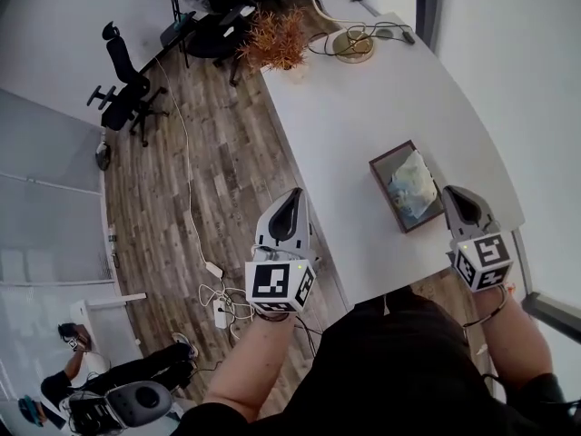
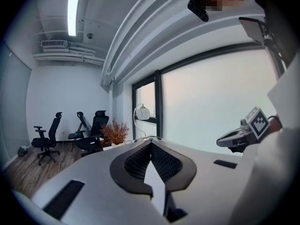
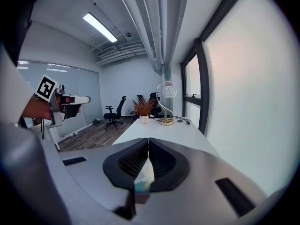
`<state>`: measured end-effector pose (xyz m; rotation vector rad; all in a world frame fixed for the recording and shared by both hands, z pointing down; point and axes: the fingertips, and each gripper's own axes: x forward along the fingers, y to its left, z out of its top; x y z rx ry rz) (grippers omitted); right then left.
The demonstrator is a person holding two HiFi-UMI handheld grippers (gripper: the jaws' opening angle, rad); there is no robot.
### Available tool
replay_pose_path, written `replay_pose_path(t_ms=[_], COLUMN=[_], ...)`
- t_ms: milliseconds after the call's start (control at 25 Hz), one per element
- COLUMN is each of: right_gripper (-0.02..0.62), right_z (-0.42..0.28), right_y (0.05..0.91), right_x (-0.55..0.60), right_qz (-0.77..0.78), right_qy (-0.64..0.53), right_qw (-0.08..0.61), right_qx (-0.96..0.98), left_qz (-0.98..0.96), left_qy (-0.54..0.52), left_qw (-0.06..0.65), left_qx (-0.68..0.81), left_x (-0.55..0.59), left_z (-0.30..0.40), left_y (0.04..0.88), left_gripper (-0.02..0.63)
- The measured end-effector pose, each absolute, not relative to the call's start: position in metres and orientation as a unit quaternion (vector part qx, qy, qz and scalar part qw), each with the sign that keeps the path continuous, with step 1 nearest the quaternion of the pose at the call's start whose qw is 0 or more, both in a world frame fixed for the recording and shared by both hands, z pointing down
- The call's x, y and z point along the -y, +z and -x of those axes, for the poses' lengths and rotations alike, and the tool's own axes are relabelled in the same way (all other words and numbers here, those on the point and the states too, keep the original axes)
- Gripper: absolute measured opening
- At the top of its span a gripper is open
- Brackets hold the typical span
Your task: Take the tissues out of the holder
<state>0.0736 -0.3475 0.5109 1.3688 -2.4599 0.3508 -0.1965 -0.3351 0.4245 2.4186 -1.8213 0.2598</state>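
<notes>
A brown tissue holder (image 1: 385, 192) lies on the white desk (image 1: 363, 116), near the edge by the person. Crumpled tissues (image 1: 413, 182) sit inside it.

The right tongs (image 1: 452, 196) are just beside the holder's right side. They are clenched tight, with nothing in them.

The left tongs (image 1: 292, 198) are well apart from the holder, by the desk's left edge. They are clenched too and hold nothing.

At the far end of the desk stand a small orange plant (image 1: 275, 36) and a lamp (image 1: 352, 45). Black chairs (image 1: 123, 84) stand on the wood floor (image 1: 218, 162).
</notes>
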Motion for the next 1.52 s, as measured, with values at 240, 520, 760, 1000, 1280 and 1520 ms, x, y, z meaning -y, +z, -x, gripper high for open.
replay_pose_path(t_ms=[240, 520, 760, 1000, 1280, 1520], right_gripper=[0.006, 0.142, 0.374, 0.376, 0.374, 0.329], right_z=[-0.072, -0.063, -0.055, -0.043, -0.035, -0.036], right_y=[0.545, 0.559, 0.590, 0.615, 0.636, 0.640], right_x=[0.353, 0.350, 0.355, 0.358, 0.358, 0.359], right_qz=[-0.488, -0.477, -0.470, -0.458, -0.451, -0.438], right_qy=[0.145, 0.126, 0.132, 0.137, 0.116, 0.136], right_qw=[0.148, 0.154, 0.198, 0.248, 0.304, 0.309], right_qx=[0.848, 0.856, 0.850, 0.843, 0.831, 0.833], left_qz=[-0.807, -0.808, -0.798, -0.795, -0.802, -0.802], left_qy=[0.102, 0.113, 0.121, 0.136, 0.132, 0.134], left_qw=[0.066, 0.078, 0.094, 0.118, 0.125, 0.125], left_qx=[0.578, 0.573, 0.583, 0.580, 0.569, 0.569], left_x=[0.351, 0.362, 0.368, 0.367, 0.374, 0.374], left_z=[0.188, 0.186, 0.197, 0.203, 0.193, 0.195], left_y=[0.467, 0.494, 0.513, 0.540, 0.543, 0.544], left_gripper=[0.008, 0.008, 0.008, 0.008, 0.008, 0.008])
